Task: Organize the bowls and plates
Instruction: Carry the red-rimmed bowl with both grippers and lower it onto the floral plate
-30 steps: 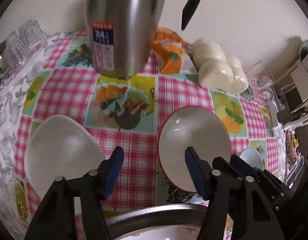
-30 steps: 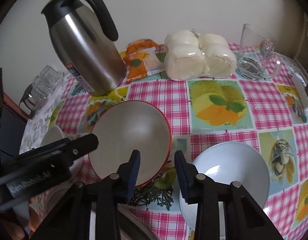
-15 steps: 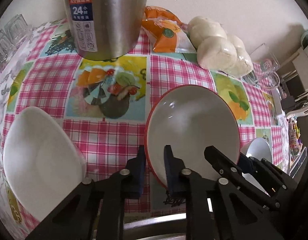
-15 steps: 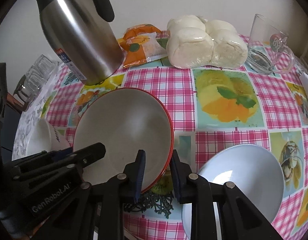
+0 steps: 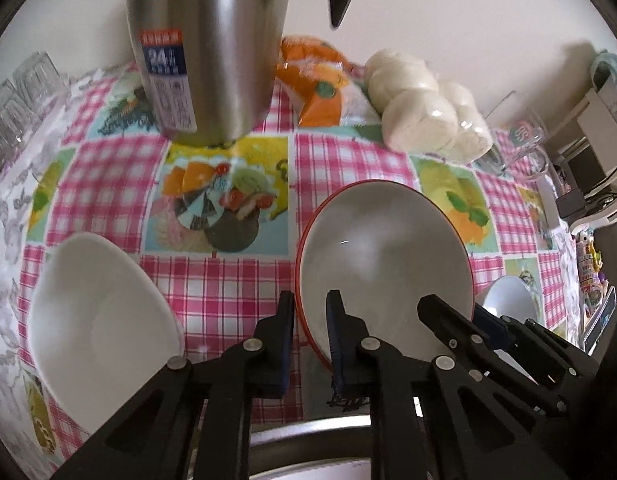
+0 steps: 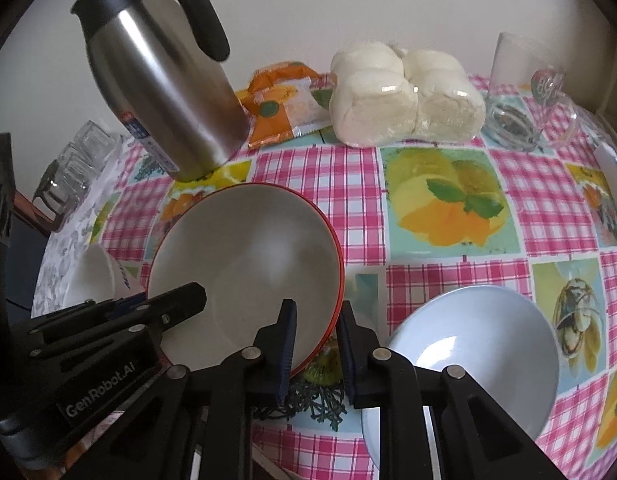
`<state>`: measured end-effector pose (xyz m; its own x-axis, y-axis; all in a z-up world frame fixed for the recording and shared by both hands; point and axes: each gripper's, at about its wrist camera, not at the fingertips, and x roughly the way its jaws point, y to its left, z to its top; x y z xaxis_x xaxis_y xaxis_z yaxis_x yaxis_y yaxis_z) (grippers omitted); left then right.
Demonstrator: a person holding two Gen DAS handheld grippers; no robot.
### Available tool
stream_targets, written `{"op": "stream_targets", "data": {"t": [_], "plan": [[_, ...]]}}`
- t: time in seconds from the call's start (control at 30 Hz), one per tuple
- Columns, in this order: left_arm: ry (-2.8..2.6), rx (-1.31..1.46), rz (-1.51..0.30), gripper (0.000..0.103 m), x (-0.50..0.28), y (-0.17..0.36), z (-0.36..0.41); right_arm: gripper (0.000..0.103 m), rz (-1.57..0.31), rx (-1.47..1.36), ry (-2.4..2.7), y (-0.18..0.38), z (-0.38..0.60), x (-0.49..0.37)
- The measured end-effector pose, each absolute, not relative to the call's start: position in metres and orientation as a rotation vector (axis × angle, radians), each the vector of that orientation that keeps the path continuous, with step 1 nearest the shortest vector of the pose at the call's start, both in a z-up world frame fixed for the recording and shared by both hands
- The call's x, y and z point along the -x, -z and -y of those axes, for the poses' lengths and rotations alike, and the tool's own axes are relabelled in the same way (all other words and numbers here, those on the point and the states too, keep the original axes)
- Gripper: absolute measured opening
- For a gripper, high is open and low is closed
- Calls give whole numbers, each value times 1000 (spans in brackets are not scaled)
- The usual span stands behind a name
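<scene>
Both jaws closed onto red-rimmed bowl (image 5: pixel 382 256); blue bowl (image 6: pixel 474 348) clear only right view.

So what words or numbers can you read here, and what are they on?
"24" on the steel jug's label; the smaller print below is too blurred.
"GenRobot.AI" on the left claw's body.
Pink lettering on the glass mug: unreadable.
Blue print on the white cup: unreadable.
</scene>
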<state>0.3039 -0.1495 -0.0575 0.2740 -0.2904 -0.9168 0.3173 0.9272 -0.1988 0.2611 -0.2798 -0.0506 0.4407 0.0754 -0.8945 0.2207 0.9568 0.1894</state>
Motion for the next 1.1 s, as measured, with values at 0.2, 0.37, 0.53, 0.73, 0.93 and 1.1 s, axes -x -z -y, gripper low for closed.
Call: {"op": "stream_targets", "data": {"t": [0.2,0.37,0.53,0.73,0.93,1.1], "plan": [[416,-30,-1141,16,-285,26,146,22,-1053,-325,92,26,280,-248],[411,-36,-1071,16,-262,6,141,22,-1002,-317,93,1,271,-228],[409,-2,-1030,16,-239,-8,128,22,-957,-304,85,-21,258,-203],[382,26,-987,17,-202,-20,107,22,-915,-296,67,-40,238,-171],[365,50,-974,16,-171,-20,90,22,-886,-294,56,-45,219,-140],[366,87,-985,16,-153,-11,76,22,-882,-298,48,-41,208,-121]]}}
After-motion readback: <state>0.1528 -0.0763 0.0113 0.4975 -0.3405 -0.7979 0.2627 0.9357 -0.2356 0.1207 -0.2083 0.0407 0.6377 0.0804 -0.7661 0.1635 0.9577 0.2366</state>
